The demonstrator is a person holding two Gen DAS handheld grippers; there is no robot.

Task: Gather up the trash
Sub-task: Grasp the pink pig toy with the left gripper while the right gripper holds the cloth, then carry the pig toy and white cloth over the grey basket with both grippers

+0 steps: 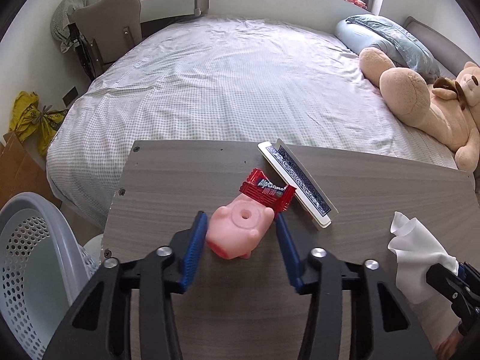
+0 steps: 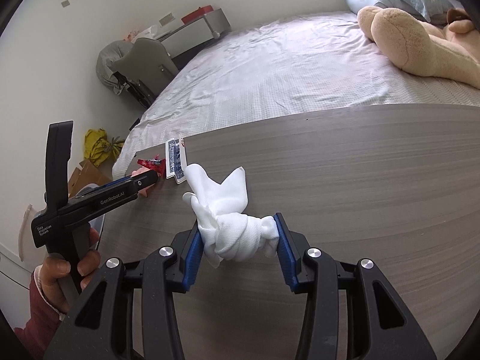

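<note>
A pink rubber pig toy [image 1: 237,231] lies on the grey wooden table [image 1: 180,180], with a red candy wrapper [image 1: 265,191] resting on its far end. My left gripper [image 1: 241,225] is open, its blue fingers on either side of the pig, not clearly pressing it. A deck of blue playing cards [image 1: 300,184] lies just right of the wrapper. My right gripper [image 2: 237,235] is shut on a crumpled white tissue [image 2: 231,219] just above the table. The tissue also shows in the left wrist view [image 1: 417,255].
A grey perforated basket [image 1: 33,258] stands to the left, below the table edge. A bed with a checked sheet [image 1: 225,84] lies beyond the table, with a large teddy bear [image 1: 426,102] on it. A chair [image 1: 111,27] and a yellow bag [image 1: 33,117] are at the far left.
</note>
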